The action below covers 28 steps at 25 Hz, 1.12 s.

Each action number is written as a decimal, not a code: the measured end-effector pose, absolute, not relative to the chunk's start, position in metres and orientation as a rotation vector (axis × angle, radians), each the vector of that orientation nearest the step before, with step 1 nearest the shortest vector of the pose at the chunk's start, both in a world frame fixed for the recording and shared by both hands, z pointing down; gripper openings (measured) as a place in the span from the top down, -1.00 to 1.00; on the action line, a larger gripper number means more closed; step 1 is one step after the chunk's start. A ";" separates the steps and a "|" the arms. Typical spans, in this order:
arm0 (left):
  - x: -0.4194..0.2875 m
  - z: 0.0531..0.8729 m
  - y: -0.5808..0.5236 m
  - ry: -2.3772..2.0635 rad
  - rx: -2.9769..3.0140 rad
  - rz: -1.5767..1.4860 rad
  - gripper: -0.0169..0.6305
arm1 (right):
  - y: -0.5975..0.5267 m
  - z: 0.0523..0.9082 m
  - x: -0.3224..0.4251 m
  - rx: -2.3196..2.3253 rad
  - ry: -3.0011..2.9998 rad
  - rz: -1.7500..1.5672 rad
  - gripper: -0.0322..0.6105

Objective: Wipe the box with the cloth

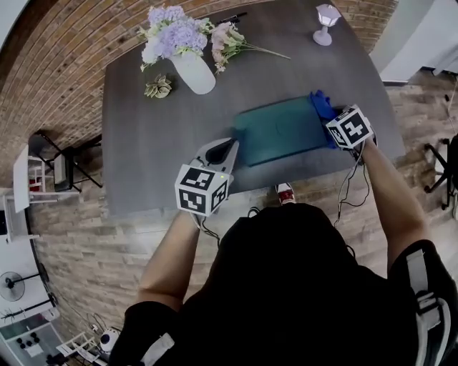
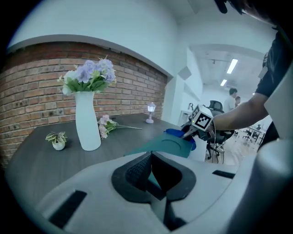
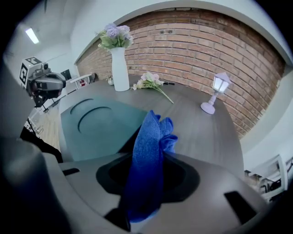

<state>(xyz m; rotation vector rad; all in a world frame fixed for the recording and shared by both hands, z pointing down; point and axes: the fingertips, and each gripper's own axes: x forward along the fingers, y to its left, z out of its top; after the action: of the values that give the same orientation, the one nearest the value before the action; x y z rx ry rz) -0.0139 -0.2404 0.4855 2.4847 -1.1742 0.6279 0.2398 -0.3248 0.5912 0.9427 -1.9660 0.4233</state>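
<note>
One flat, teal, rectangular box point(image 1: 279, 132) is lying lid-up near the front edge of the dark grey table point(image 1: 157, 143), right in front of me. Its long axis is running left to right across my head view, with the right end angled a little farther away from me than the left. A round groove is showing on its lid.

One bright blue cloth point(image 1: 320, 104) is sitting bunched at the box's far right corner, touching it. My right gripper point(image 3: 149, 157) is clamping that cloth: its jaws are pressing on the fabric, which is hanging down between them and spilling out ahead. My left gripper point(image 2: 151, 164) is pinching the box's left end, its jaws closed with a sliver of teal showing between the pads.

Beyond the box, well apart from it, I am counting four other things on the table:
- One tall white vase of lilac flowers point(image 1: 195, 71), standing upright.
- One small potted plant point(image 1: 157, 87), just left of the vase.
- One loose spray of pink flowers point(image 1: 229, 43), lying flat beside the vase.
- One small pale lantern-shaped lamp point(image 1: 326, 21), standing at the far right corner.
</note>
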 end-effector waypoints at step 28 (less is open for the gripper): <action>-0.142 0.493 -0.169 -1.454 2.262 0.377 0.92 | -0.346 0.527 0.179 0.989 -1.896 0.402 0.46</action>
<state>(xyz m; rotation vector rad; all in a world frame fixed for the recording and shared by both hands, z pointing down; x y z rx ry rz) -0.1423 -0.1692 0.4931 2.2616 -1.4544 0.3772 0.1789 -0.3456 0.5269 0.9888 -1.8963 0.4025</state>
